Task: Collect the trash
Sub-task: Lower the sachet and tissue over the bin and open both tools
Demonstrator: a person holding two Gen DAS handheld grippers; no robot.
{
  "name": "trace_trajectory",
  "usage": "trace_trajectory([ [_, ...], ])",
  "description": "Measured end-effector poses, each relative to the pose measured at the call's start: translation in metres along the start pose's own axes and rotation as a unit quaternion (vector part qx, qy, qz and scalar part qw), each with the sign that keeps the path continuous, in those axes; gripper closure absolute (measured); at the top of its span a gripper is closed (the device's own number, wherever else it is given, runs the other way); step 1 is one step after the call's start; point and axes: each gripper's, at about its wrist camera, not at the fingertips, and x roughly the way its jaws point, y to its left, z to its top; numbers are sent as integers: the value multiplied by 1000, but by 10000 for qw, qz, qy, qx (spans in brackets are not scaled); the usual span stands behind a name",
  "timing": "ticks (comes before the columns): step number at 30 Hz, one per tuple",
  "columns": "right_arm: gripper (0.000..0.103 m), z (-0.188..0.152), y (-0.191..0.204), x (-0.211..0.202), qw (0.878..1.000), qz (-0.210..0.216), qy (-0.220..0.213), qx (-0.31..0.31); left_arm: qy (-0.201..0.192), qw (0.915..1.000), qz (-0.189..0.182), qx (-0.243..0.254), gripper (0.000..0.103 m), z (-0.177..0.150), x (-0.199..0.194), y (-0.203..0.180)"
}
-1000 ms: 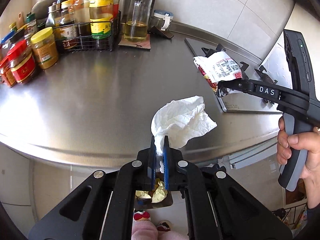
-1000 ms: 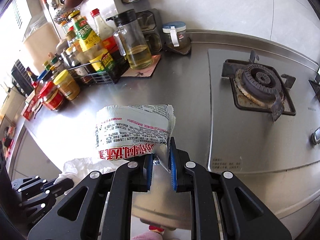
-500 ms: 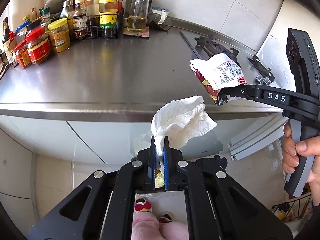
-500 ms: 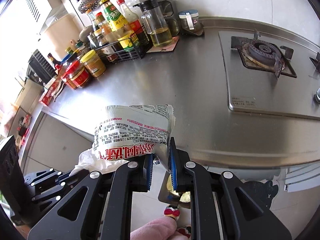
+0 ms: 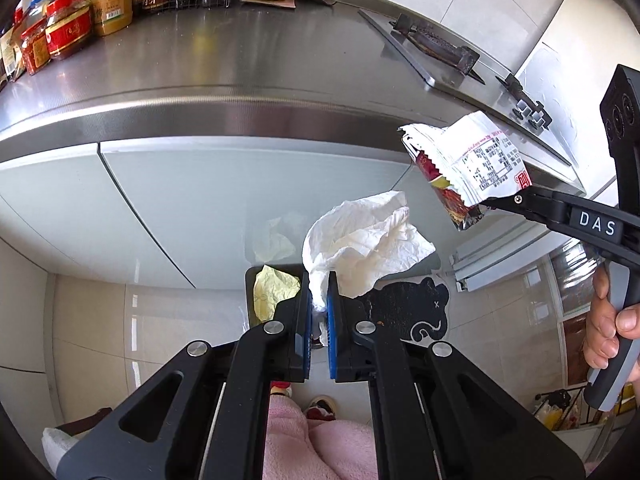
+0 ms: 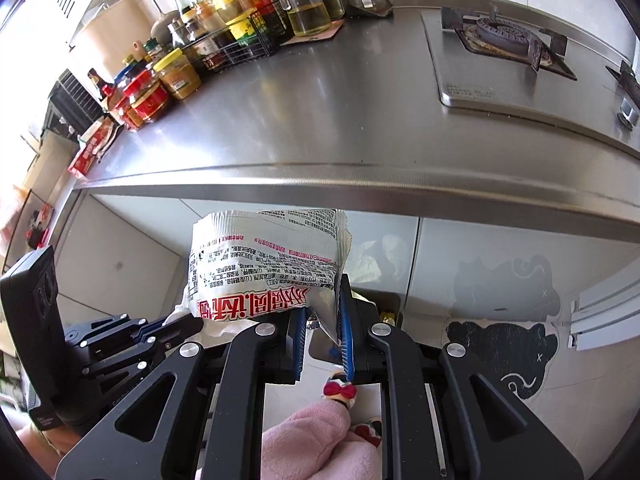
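Both tools are off the steel counter edge point(image 5: 248, 100) now, hanging in front of the cabinet doors point(image 5: 180, 200) above open floor. My left gripper point(image 5: 319, 312) is pinched tight on the crumpled tissue point(image 5: 360, 240). My right gripper point(image 6: 323, 340) is clamped on the snack wrapper point(image 6: 264, 264). The dark bin point(image 5: 256, 276) just below has yellow paper point(image 5: 274, 290) in it.

A crumpled white paper tissue point(image 5: 362, 248) is clamped by the left gripper point(image 5: 319, 316); at two o'clock, a printed foil wrapper point(image 5: 468, 172) is pinched by the right gripper point(image 5: 494, 203).
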Motion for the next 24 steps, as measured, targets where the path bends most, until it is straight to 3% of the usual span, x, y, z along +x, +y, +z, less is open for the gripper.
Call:
trace_trajectory([
  [10,87,-43,-20,52,9990,-183,374,147,434,9991,42,-1,98,-28,60,16],
  [24,87,-100,-67,187,9887,-612,1096,816,1390,9902,154,7,98,-77,183,50],
])
